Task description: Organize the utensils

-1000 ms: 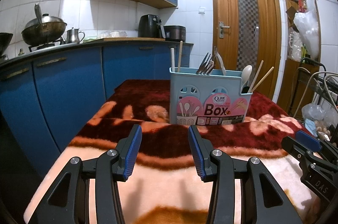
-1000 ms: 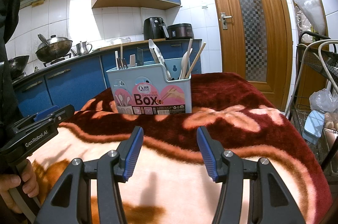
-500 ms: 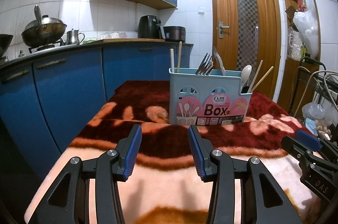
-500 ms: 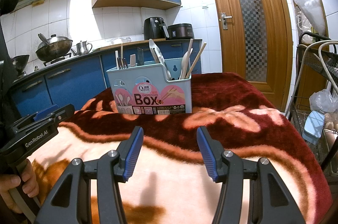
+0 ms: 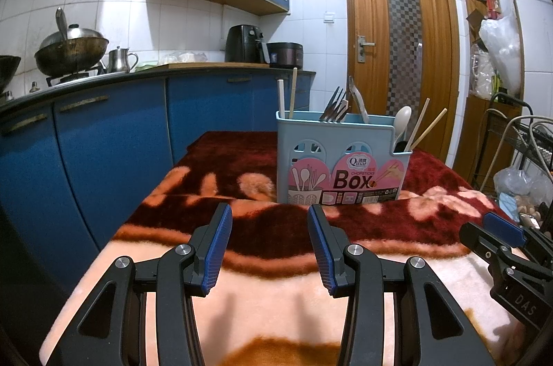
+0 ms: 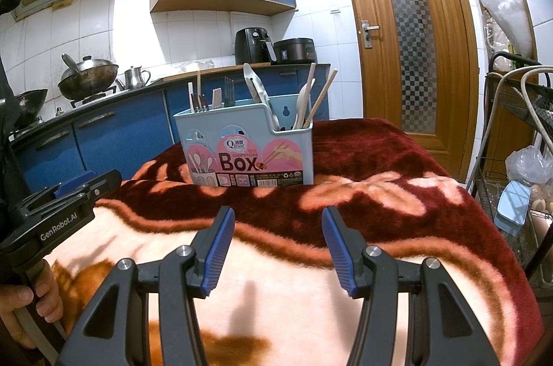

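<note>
1. Nothing has shifted since the earlier frames: we find both tongs and the holder where they were.
2. Left tongs (image 5: 266, 240): spread wide, empty, hovering low over the blanket-covered surface (image 5: 276, 307).
3. Right tongs (image 6: 278, 243): likewise wide apart and empty, over the same blanket.
4. Utensil box (image 5: 340, 158): pale blue, upright, on the dark red band of the blanket, straight ahead of both tongs and well apart from them. Its broad labelled face looks toward us; its long axis runs left to right.
5. Contents: forks (image 5: 334, 106), a white spoon (image 5: 402, 120) and chopsticks (image 5: 425, 128) stand handle-down or lean in its compartments.
6. We see no loose utensil on the surface.
7. Judgement: neither hand is clearly nearer; the box sits slightly right of the left tongs' centre line and slightly left of the right tongs'.
</note>
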A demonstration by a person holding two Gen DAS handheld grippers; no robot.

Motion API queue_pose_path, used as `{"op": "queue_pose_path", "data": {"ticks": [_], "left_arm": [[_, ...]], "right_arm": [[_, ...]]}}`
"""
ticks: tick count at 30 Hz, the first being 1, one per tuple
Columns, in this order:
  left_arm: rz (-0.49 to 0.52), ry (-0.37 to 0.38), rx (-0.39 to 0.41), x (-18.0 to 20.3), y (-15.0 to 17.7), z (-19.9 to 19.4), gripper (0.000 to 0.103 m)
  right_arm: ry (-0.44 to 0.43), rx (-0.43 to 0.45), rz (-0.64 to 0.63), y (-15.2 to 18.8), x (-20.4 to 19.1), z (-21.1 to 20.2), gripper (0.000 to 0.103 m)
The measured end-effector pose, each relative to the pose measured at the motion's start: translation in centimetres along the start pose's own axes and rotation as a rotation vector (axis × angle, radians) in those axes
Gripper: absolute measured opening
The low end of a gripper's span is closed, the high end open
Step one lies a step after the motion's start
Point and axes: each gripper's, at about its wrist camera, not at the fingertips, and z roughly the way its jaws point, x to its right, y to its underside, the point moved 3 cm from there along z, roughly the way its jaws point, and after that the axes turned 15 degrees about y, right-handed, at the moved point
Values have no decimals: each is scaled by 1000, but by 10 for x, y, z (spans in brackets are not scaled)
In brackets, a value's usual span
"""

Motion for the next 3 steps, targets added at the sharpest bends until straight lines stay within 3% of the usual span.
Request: {"op": "queue_pose_path", "data": {"ticks": [3], "left_arm": [[4, 2, 0, 0, 0, 0, 47]], "right_arm": [[1, 0, 1, 0, 0, 0, 56]]}}
